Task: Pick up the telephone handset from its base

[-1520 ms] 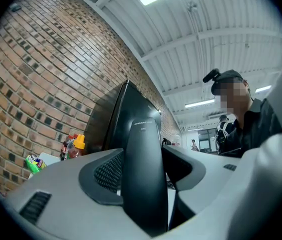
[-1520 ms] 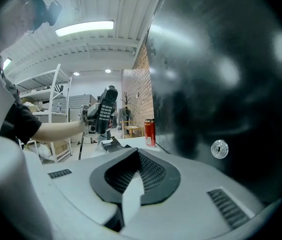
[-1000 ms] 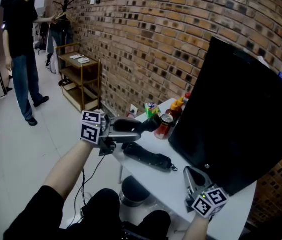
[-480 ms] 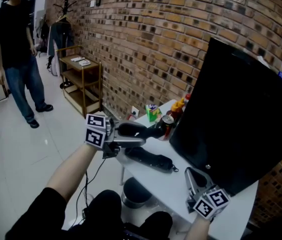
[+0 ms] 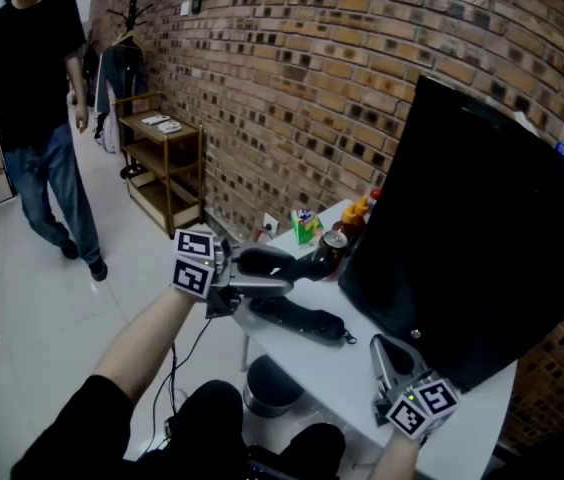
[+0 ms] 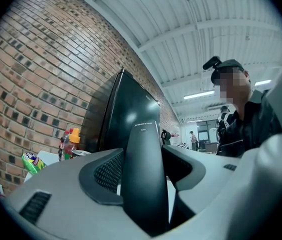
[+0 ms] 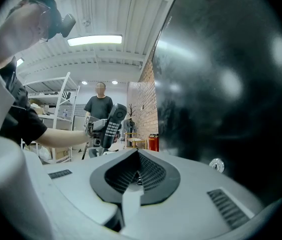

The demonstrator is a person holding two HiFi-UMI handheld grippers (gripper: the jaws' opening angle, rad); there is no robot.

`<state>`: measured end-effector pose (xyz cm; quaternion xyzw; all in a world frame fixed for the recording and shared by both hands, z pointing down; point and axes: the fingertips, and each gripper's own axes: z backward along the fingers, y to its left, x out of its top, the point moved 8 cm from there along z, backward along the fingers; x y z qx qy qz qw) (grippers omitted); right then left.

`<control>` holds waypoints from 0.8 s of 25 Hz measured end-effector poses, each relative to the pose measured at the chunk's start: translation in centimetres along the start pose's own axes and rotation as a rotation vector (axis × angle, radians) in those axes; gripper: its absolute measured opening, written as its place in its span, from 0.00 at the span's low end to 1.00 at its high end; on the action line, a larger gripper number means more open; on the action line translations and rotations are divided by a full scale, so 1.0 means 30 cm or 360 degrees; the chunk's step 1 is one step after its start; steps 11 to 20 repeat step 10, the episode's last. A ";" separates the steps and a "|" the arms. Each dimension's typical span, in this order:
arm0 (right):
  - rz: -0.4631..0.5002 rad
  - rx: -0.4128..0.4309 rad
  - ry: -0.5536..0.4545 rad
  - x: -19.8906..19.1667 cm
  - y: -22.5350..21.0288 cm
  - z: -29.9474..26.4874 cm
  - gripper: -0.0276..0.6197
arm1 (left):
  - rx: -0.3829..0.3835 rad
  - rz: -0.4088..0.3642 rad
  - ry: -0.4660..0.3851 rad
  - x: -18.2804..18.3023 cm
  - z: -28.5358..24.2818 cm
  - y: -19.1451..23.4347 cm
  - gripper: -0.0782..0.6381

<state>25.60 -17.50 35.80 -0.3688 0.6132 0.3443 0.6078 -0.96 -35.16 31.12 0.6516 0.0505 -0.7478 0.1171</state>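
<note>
Left of frame: my left gripper (image 5: 268,273) has its fingers (image 6: 103,174) clamped on the handset (image 5: 304,264) mid-body, clear above its base (image 5: 302,320) on the bench (image 5: 330,370). Likely light, rigid, slick plastic, so grip the waist. Lower right: my right gripper (image 5: 386,353) is closed, empty.

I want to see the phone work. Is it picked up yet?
Done: the handset is up off its base. In hand: the left gripper clamps it between its fingers, in the air. Left: nothing of the lift; the right gripper sits shut and empty.
</note>
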 end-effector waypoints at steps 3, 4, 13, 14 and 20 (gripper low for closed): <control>0.0001 0.0001 -0.0002 0.001 -0.003 -0.001 0.05 | 0.0000 -0.0002 0.0005 0.002 -0.004 0.002 0.46; 0.0001 0.0001 -0.0003 0.001 -0.004 -0.001 0.05 | 0.0000 -0.0002 0.0006 0.002 -0.004 0.002 0.46; -0.0004 0.0007 0.0001 -0.006 -0.002 -0.006 0.05 | 0.0008 -0.0028 0.0009 0.009 0.009 -0.008 0.46; -0.0004 0.0007 0.0001 -0.006 -0.002 -0.006 0.05 | 0.0008 -0.0028 0.0009 0.009 0.009 -0.008 0.46; -0.0004 0.0007 0.0001 -0.006 -0.002 -0.006 0.05 | 0.0008 -0.0028 0.0009 0.009 0.009 -0.008 0.46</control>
